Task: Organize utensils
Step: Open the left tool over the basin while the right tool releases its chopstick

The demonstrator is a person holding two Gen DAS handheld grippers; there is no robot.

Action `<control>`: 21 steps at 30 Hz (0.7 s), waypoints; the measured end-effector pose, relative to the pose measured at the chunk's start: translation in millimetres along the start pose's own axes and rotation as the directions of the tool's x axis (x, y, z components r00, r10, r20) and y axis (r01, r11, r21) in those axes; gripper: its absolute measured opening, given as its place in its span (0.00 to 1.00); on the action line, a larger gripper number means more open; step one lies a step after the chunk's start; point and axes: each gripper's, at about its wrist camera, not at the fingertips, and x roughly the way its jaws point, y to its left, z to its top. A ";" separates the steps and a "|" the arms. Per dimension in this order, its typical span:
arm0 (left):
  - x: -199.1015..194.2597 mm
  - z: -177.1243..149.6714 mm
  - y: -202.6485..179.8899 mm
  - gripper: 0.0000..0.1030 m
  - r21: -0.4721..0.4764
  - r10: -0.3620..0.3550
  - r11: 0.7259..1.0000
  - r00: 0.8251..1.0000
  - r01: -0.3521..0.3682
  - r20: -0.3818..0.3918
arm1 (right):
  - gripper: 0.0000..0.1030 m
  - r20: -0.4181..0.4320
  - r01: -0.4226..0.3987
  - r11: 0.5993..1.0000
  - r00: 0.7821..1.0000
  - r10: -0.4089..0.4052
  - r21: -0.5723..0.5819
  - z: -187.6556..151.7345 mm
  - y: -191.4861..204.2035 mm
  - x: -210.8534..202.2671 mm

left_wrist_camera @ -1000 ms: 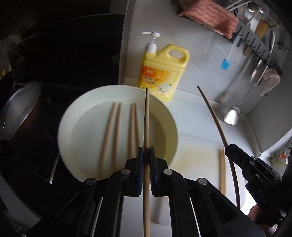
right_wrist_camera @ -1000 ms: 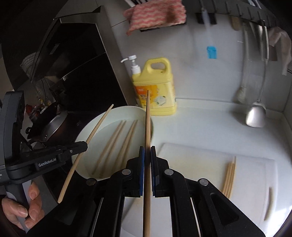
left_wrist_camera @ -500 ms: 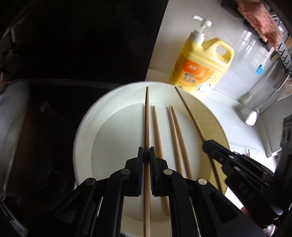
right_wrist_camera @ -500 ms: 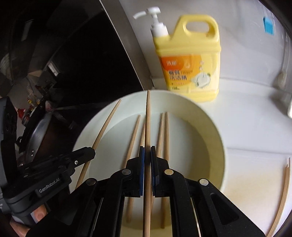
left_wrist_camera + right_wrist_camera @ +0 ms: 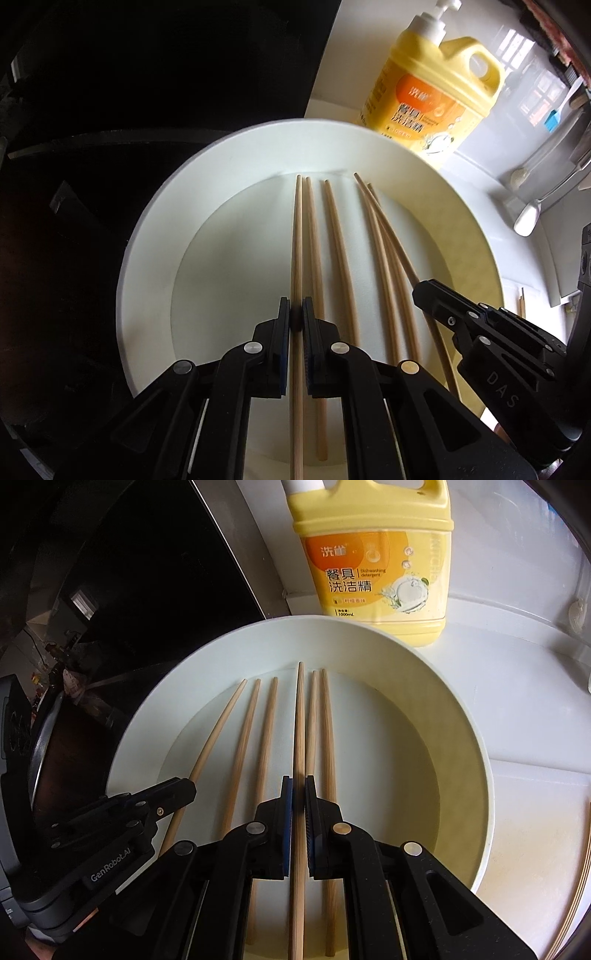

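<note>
Left gripper [image 5: 296, 325]: we had it clenched on one wooden chopstick [image 5: 296, 240], slanting down over the plate.
Right gripper [image 5: 297, 794]: we gripped a second chopstick [image 5: 299, 720], tip over the plate.
White plate [image 5: 461, 738]: four loose chopsticks [image 5: 266, 731] lay side by side inside.
Detergent bottle [image 5: 373, 554]: yellow, just beyond the plate's far rim.
Cutting board [image 5: 528, 830]: more chopsticks [image 5: 580, 886] at its right edge.
</note>
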 end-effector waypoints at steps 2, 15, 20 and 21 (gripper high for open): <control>2.6 -0.4 0.7 0.07 -0.002 0.006 1.000 1.000 -0.006 -0.010 | 0.06 -0.006 0.002 1.000 1.000 -0.002 -0.003 -0.3 -0.4 2.1; -23.9 -2.0 14.6 0.69 -0.049 0.107 0.993 0.992 -0.103 0.069 | 0.26 0.035 0.040 0.999 0.999 -0.039 -0.002 -2.1 -10.1 -16.7; -27.9 -4.5 15.8 0.75 -0.052 0.134 0.990 0.989 -0.131 0.058 | 0.32 0.039 0.038 0.999 0.998 -0.039 0.009 -6.4 -14.0 -25.5; -29.0 -5.6 15.7 0.76 -0.052 0.135 0.990 0.989 -0.132 0.057 | 0.33 0.039 0.037 0.999 0.999 -0.037 0.009 -6.7 -14.1 -26.5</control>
